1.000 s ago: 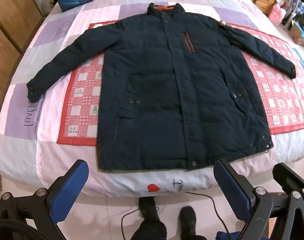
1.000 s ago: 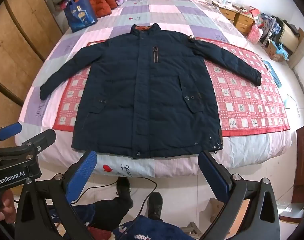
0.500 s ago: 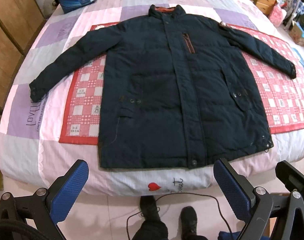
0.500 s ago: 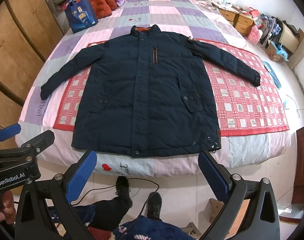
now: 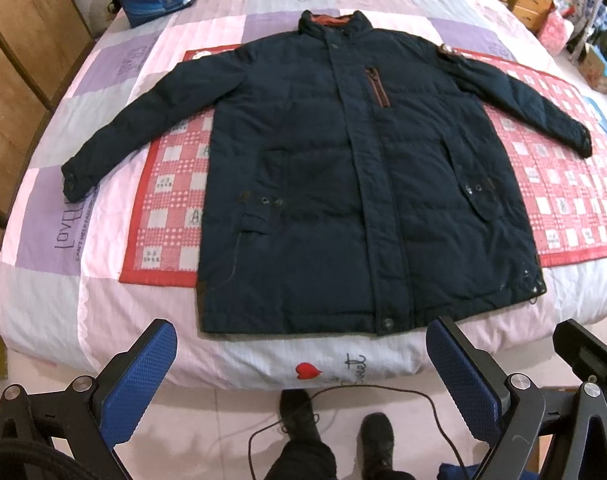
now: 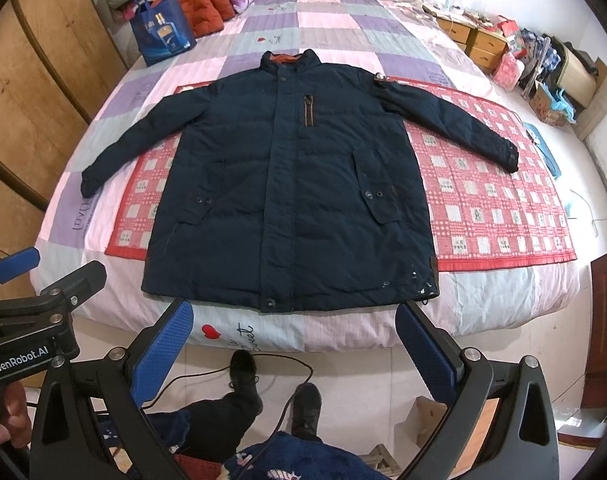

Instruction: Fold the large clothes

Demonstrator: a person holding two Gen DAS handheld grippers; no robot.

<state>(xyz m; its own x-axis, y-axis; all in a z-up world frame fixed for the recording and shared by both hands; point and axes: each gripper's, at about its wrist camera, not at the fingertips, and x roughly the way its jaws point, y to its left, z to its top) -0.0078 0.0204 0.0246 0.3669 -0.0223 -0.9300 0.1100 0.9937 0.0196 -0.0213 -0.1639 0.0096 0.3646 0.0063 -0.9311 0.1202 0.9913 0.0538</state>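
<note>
While both cameras hung back from the near edge of the bed [image 5: 43, 300], the navy jacket [image 5: 343, 184] lay flat on it, front up, sleeves spread left and right, collar at the far end. It rested partly on a red checked mat [image 6: 495, 208], whose middle it hid. Left hand-held gripper [image 5: 301, 376]: blue pads spread wide, holding nothing, short of the hem. Right hand-held gripper [image 6: 293, 354]: likewise spread and empty. Both gripper bodies were cut off by the lower frame edge. A blue bag [image 6: 163, 34] stood at the far left of the bed, its top cropped in the left view. A black cable [image 6: 207, 376] ran across the floor by the person's shoes [image 6: 243, 372]; its ends were out of sight.
</note>
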